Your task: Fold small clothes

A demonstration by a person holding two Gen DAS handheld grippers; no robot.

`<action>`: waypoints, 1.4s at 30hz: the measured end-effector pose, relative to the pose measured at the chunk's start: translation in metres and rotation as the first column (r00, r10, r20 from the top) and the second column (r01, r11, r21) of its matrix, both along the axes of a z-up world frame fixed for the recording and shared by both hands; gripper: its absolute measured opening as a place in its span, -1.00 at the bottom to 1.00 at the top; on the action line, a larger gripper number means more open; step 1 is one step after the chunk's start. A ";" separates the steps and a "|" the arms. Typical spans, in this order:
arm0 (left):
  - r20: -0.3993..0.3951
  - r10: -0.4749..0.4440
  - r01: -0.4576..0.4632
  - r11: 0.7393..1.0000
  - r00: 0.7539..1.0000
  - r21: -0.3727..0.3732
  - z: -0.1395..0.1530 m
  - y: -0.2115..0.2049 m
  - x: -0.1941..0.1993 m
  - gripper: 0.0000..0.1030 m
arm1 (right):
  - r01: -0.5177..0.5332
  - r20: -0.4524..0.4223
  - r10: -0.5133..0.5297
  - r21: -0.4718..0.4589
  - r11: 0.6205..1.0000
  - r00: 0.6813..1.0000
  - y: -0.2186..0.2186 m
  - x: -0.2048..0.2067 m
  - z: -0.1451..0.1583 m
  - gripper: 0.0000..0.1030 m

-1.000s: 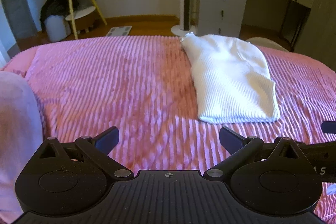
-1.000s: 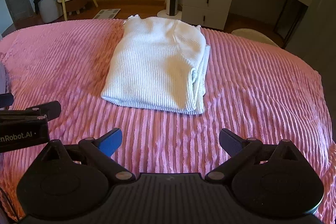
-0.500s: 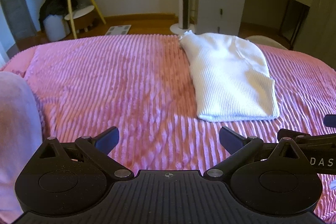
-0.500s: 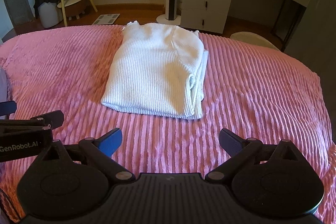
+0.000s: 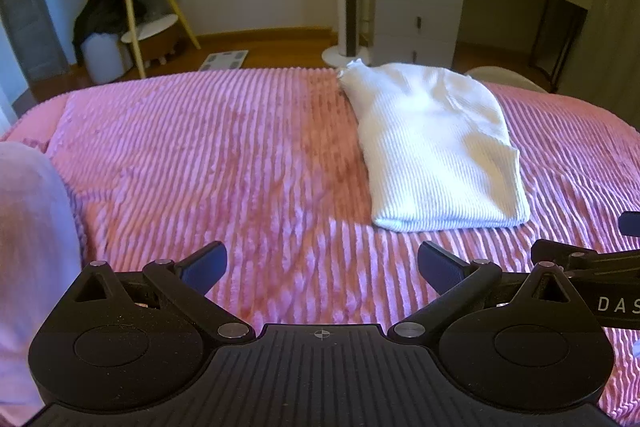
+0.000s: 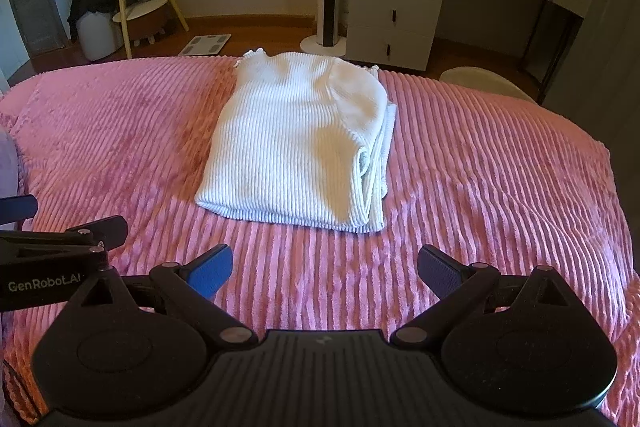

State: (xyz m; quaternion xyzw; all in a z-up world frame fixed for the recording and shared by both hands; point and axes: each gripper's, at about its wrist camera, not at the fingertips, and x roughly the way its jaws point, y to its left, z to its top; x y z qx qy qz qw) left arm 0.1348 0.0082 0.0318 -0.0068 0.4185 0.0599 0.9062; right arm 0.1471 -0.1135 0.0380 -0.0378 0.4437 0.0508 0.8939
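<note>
Both claws, left claw (image 5: 322, 261) and right claw (image 6: 325, 267), gape wide, empty. Sweater (image 6: 298, 143) lies folded lengthwise on bed (image 6: 500, 187). Recommend gripping near hem corners evenly before folding across.

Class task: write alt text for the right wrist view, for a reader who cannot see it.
A folded white ribbed sweater lies on a pink ribbed bedspread. The open right gripper hovers empty before it, the left gripper at the left edge.

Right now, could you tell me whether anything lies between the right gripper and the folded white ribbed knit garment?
Nothing visible does: only bare pink ribbed bedspread separates the open right gripper from the folded white ribbed knit garment.
</note>
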 end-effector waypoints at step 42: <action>0.001 -0.012 0.012 1.000 1.000 -0.026 -0.001 0.000 -0.003 1.00 | -0.010 0.030 0.010 0.010 1.000 1.000 -0.001 -0.007 0.002 0.92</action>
